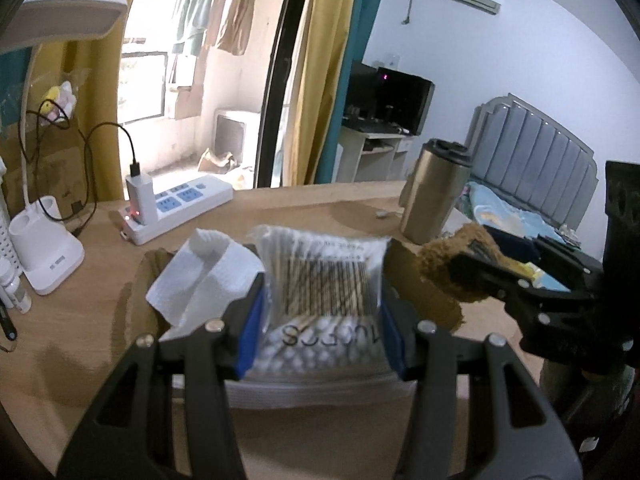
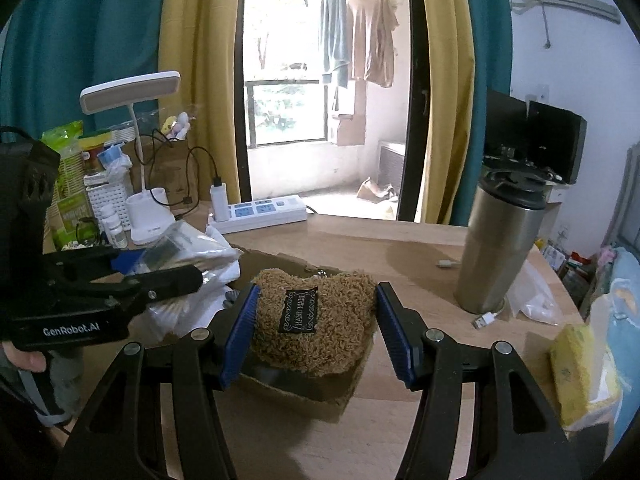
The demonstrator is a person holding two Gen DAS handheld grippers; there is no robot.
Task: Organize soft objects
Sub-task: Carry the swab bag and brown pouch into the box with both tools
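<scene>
My left gripper (image 1: 322, 320) is shut on a clear bag of cotton swabs (image 1: 320, 280) and holds it over the brown cardboard box (image 1: 424, 280). A white tissue (image 1: 204, 276) lies in the box to its left. My right gripper (image 2: 316, 328) is shut on a brown fuzzy pouch (image 2: 312, 320) with a black label, held over the same box (image 2: 320, 392). The pouch also shows in the left wrist view (image 1: 456, 264), with the right gripper (image 1: 500, 276) around it. The left gripper (image 2: 168, 280) with the swab bag (image 2: 176, 246) shows at left in the right wrist view.
A steel tumbler (image 2: 500, 244) stands at the right of the wooden desk (image 2: 400, 248). A white power strip (image 2: 260, 212), a desk lamp (image 2: 148, 220) and small bottles (image 2: 112, 228) sit at the back left. A yellow sponge (image 2: 572, 372) lies at the right edge.
</scene>
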